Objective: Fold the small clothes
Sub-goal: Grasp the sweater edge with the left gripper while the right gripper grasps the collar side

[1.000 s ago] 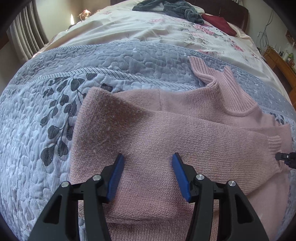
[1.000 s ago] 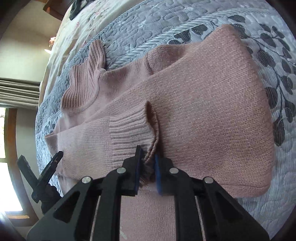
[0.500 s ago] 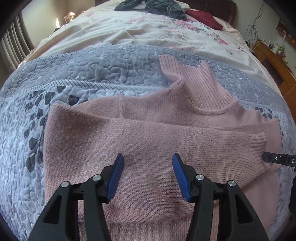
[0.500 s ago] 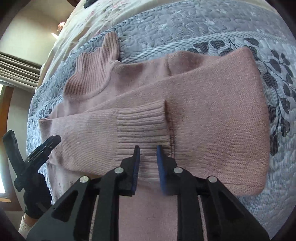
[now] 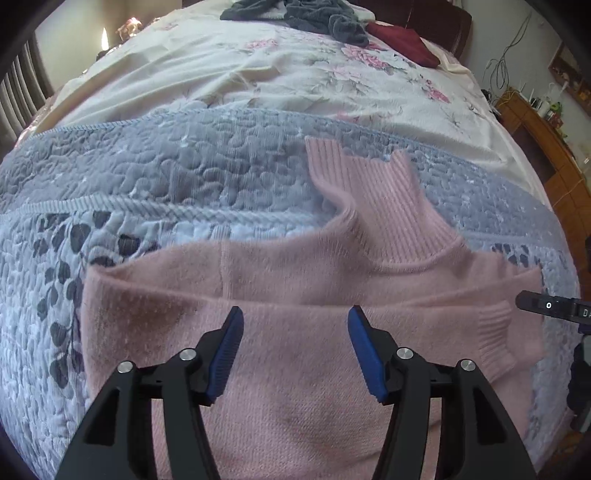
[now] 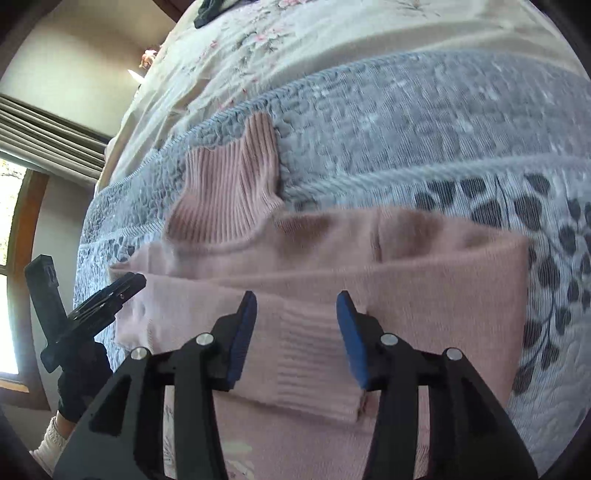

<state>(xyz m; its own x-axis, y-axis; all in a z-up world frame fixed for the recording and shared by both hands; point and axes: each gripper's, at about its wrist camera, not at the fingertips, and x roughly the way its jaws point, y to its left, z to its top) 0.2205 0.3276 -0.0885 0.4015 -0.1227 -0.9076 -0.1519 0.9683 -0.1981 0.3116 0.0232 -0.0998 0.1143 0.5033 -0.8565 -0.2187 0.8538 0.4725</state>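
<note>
A pink knit turtleneck sweater (image 5: 295,280) lies flat on the grey quilted bedspread (image 5: 192,177), with its ribbed collar (image 5: 373,199) pointing away from me. One sleeve is folded across the body and ends in a ribbed cuff (image 6: 314,354). My left gripper (image 5: 295,317) hovers open over the middle of the folded sleeve, holding nothing. My right gripper (image 6: 296,306) is open just above the cuff, which lies loose between and below its blue pads (image 6: 242,332). In the left wrist view the cuff (image 5: 495,332) sits at the sweater's right edge.
A floral cream sheet (image 5: 295,77) covers the bed beyond the quilt. Dark grey clothes (image 5: 317,14) and a dark red garment (image 5: 402,40) lie at the far end. Wooden furniture (image 5: 546,147) stands to the right, and a window with a curtain (image 6: 48,136) to the left.
My right gripper, shut on the cuff a second ago, has let it go and opened wide. The sleeve now lies flat across the sweater. Both grippers have drawn back a little.
</note>
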